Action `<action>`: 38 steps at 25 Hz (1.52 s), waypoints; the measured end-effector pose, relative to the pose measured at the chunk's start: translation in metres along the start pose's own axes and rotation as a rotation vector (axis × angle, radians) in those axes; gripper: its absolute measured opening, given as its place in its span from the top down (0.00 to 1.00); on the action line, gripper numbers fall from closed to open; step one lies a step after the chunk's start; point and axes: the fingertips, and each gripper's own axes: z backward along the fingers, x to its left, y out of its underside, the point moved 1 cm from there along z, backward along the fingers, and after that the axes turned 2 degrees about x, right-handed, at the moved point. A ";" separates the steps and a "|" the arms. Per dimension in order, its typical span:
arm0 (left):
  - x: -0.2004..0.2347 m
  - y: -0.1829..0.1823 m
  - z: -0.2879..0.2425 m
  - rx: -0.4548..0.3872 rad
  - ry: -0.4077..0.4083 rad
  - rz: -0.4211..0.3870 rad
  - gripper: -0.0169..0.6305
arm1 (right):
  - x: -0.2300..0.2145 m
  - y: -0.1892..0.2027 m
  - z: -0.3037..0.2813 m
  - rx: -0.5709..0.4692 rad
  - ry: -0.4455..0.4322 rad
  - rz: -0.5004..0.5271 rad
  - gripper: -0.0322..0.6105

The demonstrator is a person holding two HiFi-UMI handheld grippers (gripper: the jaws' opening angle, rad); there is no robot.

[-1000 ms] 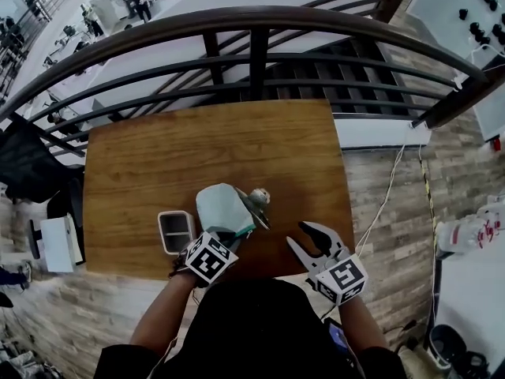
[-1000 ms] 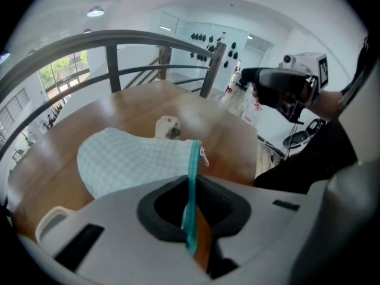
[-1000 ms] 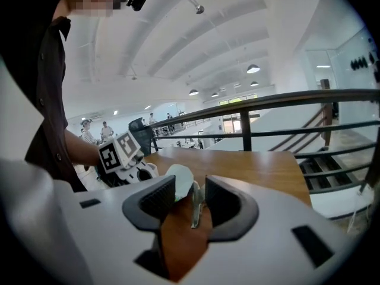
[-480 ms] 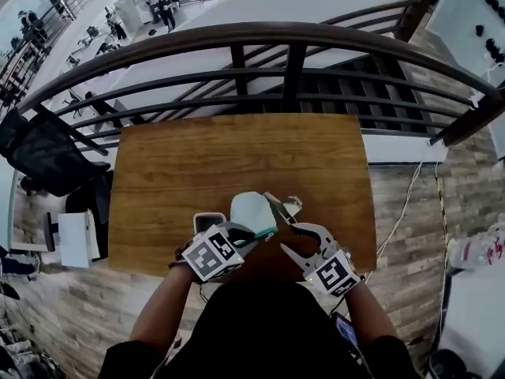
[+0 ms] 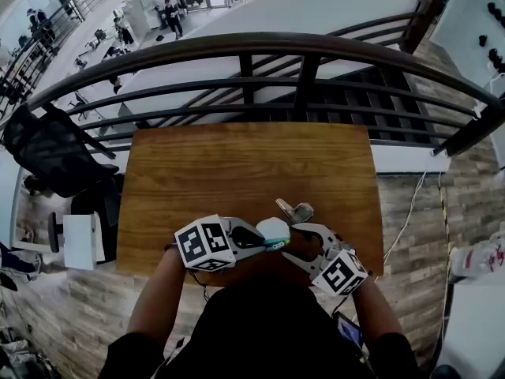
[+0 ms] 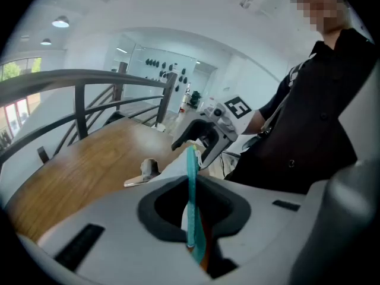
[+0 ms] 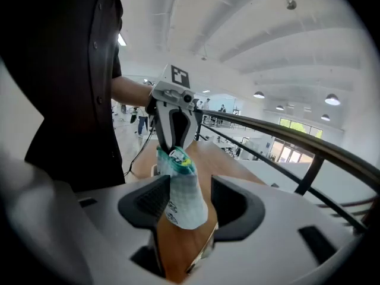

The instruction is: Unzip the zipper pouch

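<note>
The small white-and-mint zipper pouch (image 5: 273, 230) hangs in the air over the table's near edge. My left gripper (image 5: 263, 239) is shut on its teal zipper edge (image 6: 191, 183), which runs straight up between the closed jaws. In the right gripper view the pouch (image 7: 180, 195) hangs down from the left gripper (image 7: 173, 123) into the gap of my right gripper (image 7: 190, 203). The right jaws are opening. The pouch brushes the left pad and a gap shows on the other side. In the head view the right gripper (image 5: 304, 243) faces the left one from the right.
A small metal clip-like object (image 5: 293, 210) lies on the wooden table (image 5: 237, 172) just beyond the grippers. A dark metal railing (image 5: 260, 61) runs along the table's far side. A cable (image 5: 404, 212) trails on the floor at the right.
The left gripper has lifted the pouch off the table and carried it right and nearer. The right gripper has moved left until its jaws stand around the pouch.
</note>
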 end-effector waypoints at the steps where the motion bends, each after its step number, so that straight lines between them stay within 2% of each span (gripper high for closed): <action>1: -0.002 -0.001 0.002 -0.005 0.012 -0.008 0.91 | 0.003 -0.002 -0.002 0.003 -0.017 0.013 0.62; 8: -0.005 -0.003 0.018 0.001 0.025 -0.039 0.91 | 0.010 -0.019 -0.011 -0.023 -0.052 0.063 0.69; 15: 0.005 -0.003 0.034 -0.029 -0.014 -0.021 0.91 | 0.007 -0.036 -0.011 -0.068 -0.050 0.044 0.86; 19: 0.012 -0.004 0.036 -0.045 -0.084 -0.060 0.87 | 0.003 -0.037 -0.013 -0.082 -0.033 -0.032 0.92; 23: 0.019 -0.014 0.049 -0.092 -0.213 -0.137 0.78 | -0.006 -0.029 -0.011 -0.085 0.021 -0.141 0.92; 25: 0.018 -0.018 0.057 -0.115 -0.271 -0.176 0.77 | -0.013 -0.029 -0.007 -0.104 0.049 -0.200 0.93; 27: 0.011 -0.024 0.059 -0.157 -0.283 -0.181 0.77 | -0.020 -0.030 -0.001 -0.125 0.076 -0.247 0.93; 29: 0.005 -0.032 0.054 -0.229 -0.244 -0.112 0.80 | -0.025 -0.033 0.005 -0.145 0.104 -0.272 0.93; 32: 0.004 -0.040 0.043 -0.318 -0.172 0.060 0.86 | -0.031 -0.040 0.010 -0.186 0.136 -0.277 0.93; 36: 0.010 -0.044 0.038 -0.368 -0.170 0.176 0.85 | -0.032 -0.051 0.012 -0.218 0.152 -0.239 0.93; 38: 0.011 -0.046 0.039 -0.400 -0.139 0.240 0.85 | -0.030 -0.054 0.012 -0.218 0.157 -0.221 0.93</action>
